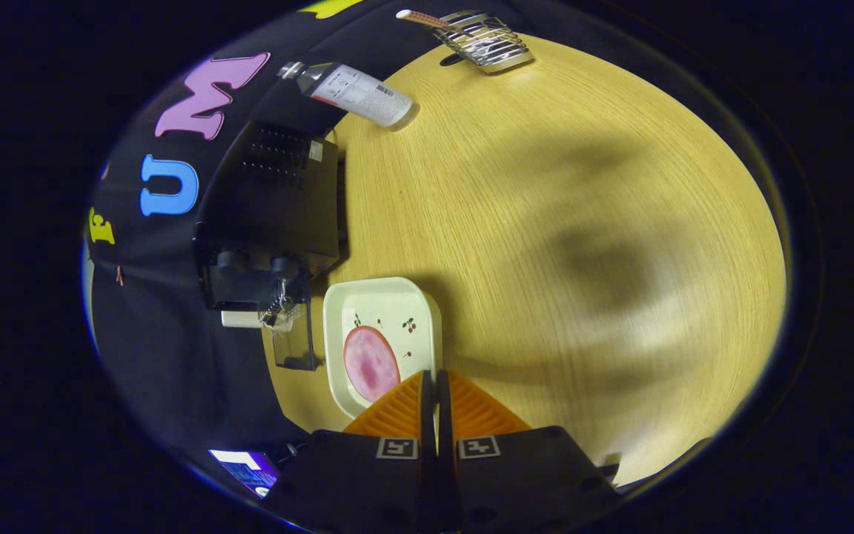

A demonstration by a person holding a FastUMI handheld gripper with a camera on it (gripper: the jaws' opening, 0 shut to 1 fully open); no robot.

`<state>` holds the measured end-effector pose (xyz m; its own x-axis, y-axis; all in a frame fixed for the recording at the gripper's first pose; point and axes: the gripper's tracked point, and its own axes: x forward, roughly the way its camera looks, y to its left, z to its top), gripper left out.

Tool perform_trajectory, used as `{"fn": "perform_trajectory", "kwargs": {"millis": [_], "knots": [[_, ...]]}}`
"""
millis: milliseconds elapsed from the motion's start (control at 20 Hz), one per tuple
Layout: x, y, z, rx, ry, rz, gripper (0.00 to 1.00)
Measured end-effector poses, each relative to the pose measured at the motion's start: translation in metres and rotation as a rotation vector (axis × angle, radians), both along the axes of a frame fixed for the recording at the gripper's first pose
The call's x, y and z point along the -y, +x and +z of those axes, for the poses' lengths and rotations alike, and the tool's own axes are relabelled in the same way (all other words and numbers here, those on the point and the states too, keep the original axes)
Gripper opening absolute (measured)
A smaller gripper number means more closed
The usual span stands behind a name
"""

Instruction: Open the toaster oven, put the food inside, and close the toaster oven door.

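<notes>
Nothing is between your tongs (435,386); their fingers are pressed together just over the plate (405,297), where the food (370,363) lies. Beside it, the toaster oven (271,215) has its door (295,337) down; loading and closing remain.

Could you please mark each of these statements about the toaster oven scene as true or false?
1. The toaster oven door hangs open. True.
2. The pink food slice lies inside the oven. False: it lies on the white plate beside the open door.
3. The gripper has its jaws closed together, holding nothing. True.
4. The bottle stands upright on the plate. False: it lies on its side on the wooden table, beyond the oven.
5. A wire rack sits at the table's far end. True.
</notes>
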<state>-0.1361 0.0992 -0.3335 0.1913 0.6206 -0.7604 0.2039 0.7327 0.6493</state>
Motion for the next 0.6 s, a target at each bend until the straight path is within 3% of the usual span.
{"fn": "perform_trajectory", "kwargs": {"millis": [250,600], "knots": [[-0.02,-0.016,0.026,0.01,0.063,-0.105,0.05],[-0.061,-0.036,0.055,0.024,0.058,-0.225,0.05]]}}
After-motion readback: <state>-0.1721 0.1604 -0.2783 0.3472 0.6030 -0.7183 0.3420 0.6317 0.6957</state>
